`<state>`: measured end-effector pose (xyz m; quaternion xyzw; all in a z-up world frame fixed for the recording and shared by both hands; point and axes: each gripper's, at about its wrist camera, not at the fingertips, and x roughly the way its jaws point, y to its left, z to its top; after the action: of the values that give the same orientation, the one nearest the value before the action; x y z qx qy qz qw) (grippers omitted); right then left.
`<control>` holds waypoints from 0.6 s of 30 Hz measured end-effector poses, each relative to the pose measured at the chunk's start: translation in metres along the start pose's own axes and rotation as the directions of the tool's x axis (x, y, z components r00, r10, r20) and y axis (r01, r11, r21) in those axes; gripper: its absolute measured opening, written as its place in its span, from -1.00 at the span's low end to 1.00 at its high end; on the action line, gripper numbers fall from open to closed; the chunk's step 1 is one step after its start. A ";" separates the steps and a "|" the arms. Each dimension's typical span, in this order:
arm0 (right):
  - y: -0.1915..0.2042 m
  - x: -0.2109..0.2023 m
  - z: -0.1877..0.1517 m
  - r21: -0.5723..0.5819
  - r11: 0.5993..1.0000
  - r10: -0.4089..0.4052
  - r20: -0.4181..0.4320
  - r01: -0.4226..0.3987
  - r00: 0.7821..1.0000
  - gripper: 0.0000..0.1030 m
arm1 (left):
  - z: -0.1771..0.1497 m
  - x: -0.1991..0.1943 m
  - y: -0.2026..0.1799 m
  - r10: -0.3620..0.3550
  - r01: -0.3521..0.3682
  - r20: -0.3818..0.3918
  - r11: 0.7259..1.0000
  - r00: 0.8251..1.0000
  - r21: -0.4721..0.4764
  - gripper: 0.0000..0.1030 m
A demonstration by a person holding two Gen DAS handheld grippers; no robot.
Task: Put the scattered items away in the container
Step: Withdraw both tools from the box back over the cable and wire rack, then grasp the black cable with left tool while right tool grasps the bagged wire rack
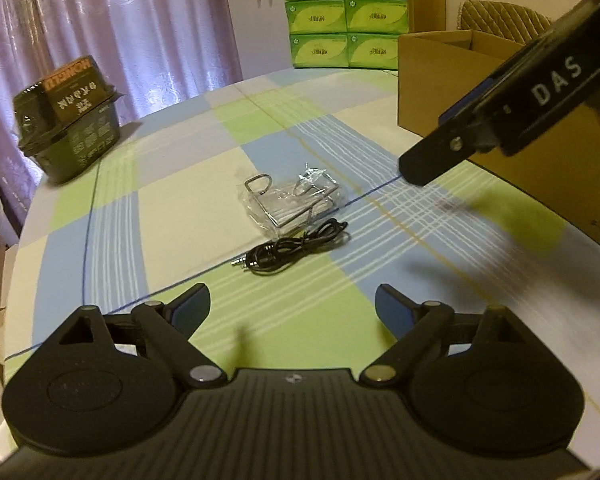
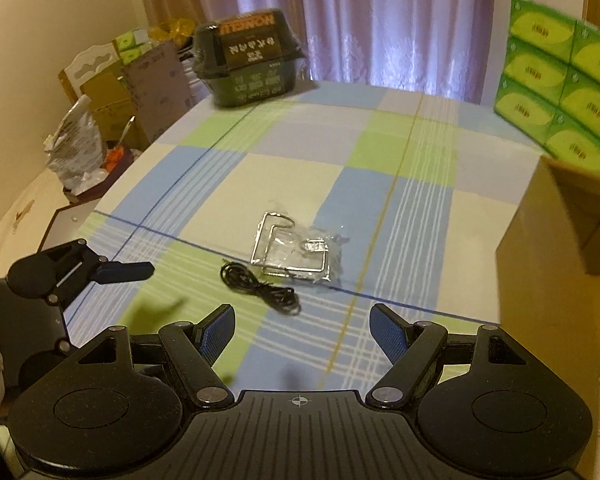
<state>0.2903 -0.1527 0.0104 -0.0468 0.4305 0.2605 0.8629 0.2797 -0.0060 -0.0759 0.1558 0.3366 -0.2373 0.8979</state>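
My left gripper (image 1: pixel 293 312) and right gripper (image 2: pixel 302 330) both gape wide, empty. Ahead on the checked cloth (image 1: pixel 188 200) lie a black cable (image 1: pixel 296 250) touching a bagged wire rack (image 1: pixel 290 200). The cardboard box (image 1: pixel 436 80) is cut off at right, its inside hidden.

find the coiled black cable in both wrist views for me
Left wrist: black cable at centre, just nearer the camera than the bagged wire rack.
Right wrist: black cable centre-left, nearer than and left of the rack.
Shared landmark: green tissue boxes.
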 end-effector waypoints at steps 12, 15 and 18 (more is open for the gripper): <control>-0.021 0.035 0.013 0.079 0.997 -0.014 0.032 0.012 0.999 0.55 | 0.019 0.050 0.010 -0.100 0.096 0.055 0.993 0.993 0.068 0.69; -0.027 0.037 0.013 0.101 0.995 -0.018 0.039 0.014 0.999 0.55 | 0.021 0.061 0.007 -0.145 0.140 0.045 0.985 0.988 0.098 0.69; -0.030 0.039 0.010 0.109 0.994 -0.018 0.035 0.014 0.999 0.55 | 0.021 0.071 0.007 -0.181 0.179 0.014 0.979 0.983 0.097 0.60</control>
<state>0.3313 -0.1593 -0.0173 0.0014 0.4281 0.2304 0.8739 0.3409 -0.0320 -0.1081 0.1647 0.3275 -0.3349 0.8680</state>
